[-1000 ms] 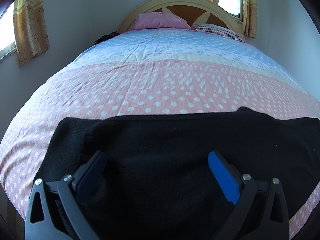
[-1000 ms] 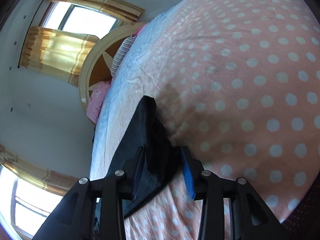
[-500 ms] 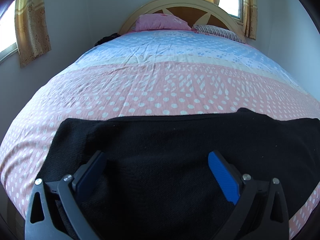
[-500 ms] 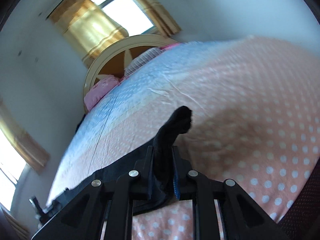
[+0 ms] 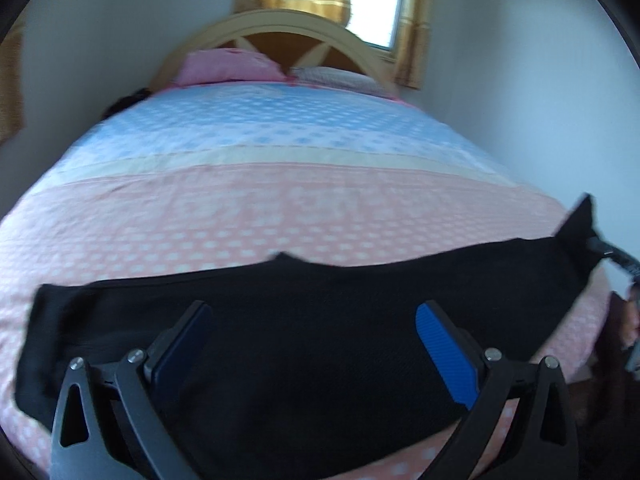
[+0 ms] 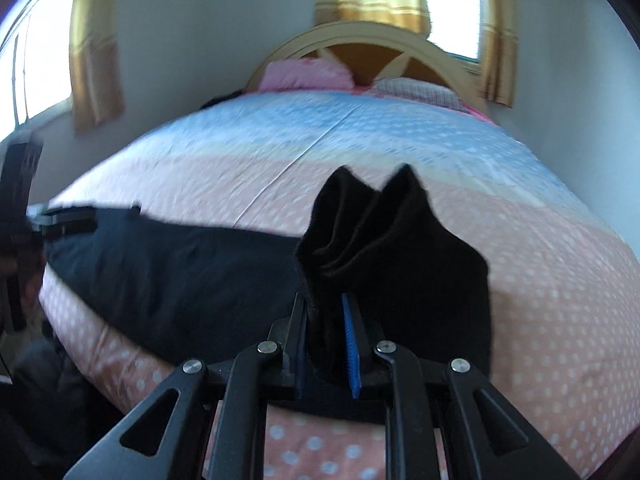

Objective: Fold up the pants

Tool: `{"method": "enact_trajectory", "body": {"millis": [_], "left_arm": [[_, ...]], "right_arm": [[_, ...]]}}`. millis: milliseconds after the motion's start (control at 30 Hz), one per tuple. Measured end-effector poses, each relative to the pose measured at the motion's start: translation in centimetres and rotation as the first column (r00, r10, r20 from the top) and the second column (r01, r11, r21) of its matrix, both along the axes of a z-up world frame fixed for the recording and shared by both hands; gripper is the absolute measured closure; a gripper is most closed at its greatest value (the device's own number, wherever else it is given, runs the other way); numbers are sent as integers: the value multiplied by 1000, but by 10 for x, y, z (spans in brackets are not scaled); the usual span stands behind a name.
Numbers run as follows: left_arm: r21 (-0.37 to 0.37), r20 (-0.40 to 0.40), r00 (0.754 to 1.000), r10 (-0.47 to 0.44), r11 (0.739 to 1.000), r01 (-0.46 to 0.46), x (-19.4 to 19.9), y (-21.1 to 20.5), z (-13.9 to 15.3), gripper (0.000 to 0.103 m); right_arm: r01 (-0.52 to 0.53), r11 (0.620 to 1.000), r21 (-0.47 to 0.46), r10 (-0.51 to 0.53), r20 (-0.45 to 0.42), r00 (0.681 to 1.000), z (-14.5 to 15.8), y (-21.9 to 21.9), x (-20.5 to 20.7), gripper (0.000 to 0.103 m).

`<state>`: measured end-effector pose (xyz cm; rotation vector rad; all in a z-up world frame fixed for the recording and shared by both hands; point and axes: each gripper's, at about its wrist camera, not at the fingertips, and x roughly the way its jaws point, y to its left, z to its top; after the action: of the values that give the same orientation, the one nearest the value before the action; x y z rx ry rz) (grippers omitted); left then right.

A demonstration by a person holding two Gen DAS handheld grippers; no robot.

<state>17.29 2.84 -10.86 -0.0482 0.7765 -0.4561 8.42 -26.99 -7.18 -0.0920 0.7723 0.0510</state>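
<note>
Black pants (image 5: 320,340) lie stretched across the near end of the bed. My left gripper (image 5: 316,344) is open, its fingers spread wide just above the pants near their left end. My right gripper (image 6: 326,336) is shut on the pants (image 6: 180,264) at their right end, and the bunched hem (image 6: 360,220) stands lifted above the bed. In the left wrist view that raised end (image 5: 578,228) shows at far right, with the right gripper (image 5: 612,254) partly visible beside it.
The bed (image 5: 280,208) has a pink dotted cover with a blue band further back. A pink pillow (image 5: 228,66) and a patterned pillow (image 5: 336,78) lie by the arched headboard (image 5: 296,28). White walls and curtained windows surround the bed.
My right gripper closed on the pants' end, swung upright and lifted it. My left gripper stayed open and shifted its view to the right over the pants.
</note>
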Motion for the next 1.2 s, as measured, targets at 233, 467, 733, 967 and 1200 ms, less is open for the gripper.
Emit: {"method": "enact_trajectory", "body": {"millis": [233,467,733,967,1200], "left_arm": [[-66,-40,973,-227,972,224,5,-78,4,0],[-158,-117,931,-345,932,326,13,-142,1,0],[-227,-212,887,-410,903,363,12,-205,-8,7],[-188,-225,883,-413,907,376,6,-242,-12,14],[-120,-209,886,-415,910,397,-2,-261,-8,88]], "right_arm": [[-229,964,-133,214,-120,970,-27,29,-18,60],[-193,972,131,194,4,981,0,-37,-41,59],[73,954,289,-106,101,989,0,-101,-42,57],[133,928,347,-205,179,962,12,-114,-55,50],[195,892,408,-293,194,936,20,-133,-57,46]]}}
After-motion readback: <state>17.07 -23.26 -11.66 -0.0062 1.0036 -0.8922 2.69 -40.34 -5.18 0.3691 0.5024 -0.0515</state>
